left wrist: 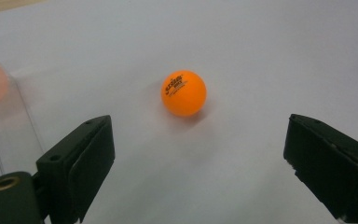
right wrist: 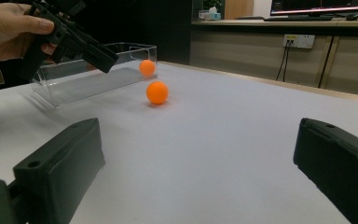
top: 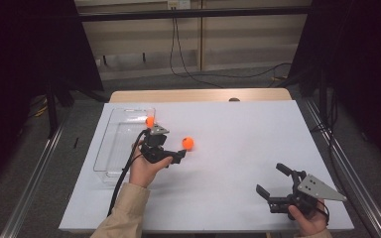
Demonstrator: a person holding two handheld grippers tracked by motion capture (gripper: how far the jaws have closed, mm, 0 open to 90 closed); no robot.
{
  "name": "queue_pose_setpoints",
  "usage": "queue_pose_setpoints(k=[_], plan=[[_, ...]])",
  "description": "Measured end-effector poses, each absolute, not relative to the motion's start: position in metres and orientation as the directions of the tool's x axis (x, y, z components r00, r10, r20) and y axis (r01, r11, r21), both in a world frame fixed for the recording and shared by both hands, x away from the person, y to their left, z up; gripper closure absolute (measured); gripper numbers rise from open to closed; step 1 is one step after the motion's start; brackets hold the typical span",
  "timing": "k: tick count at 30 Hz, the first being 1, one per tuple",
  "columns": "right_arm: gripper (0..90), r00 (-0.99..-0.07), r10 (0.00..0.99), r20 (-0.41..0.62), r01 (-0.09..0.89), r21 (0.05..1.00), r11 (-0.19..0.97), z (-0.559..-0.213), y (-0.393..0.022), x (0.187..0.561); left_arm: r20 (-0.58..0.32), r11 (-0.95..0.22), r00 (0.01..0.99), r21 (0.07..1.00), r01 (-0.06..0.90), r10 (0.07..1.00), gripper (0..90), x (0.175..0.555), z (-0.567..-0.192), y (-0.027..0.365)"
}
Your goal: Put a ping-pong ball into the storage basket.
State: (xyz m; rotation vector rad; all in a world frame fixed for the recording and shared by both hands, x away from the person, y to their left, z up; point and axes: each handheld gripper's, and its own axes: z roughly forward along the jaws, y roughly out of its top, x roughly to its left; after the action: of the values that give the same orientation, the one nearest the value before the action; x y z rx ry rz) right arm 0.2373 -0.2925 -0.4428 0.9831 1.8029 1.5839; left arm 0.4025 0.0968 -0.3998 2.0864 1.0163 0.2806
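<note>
Lying just left of the left gripper (top: 176, 157): clear plastic tray (top: 110, 148), holding one orange ball (top: 150, 121) at its far end. Resting on the table (top: 238, 148) ahead of the spread, empty jaws: second orange ball (left wrist: 183, 93), untouched. Right gripper (top: 273, 181) sitting well apart, jaws spread, gripping nothing.

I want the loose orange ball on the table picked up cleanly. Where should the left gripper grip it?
Across its widest middle, from the near side where the open left gripper already faces it. The orange ball is round and lies free on the table, so an off-centre pinch would likely squirt it away.
</note>
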Motion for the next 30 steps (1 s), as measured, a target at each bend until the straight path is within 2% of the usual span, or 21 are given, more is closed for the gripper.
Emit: queue_pose_setpoints(k=[30], plan=[[0.9,-0.589,0.805,0.068,0.169,0.985,0.040,-0.443,-0.292,0.237,-0.122,-0.381,0.663,0.736,0.560,0.739,7.2,0.407,-0.411,0.087]])
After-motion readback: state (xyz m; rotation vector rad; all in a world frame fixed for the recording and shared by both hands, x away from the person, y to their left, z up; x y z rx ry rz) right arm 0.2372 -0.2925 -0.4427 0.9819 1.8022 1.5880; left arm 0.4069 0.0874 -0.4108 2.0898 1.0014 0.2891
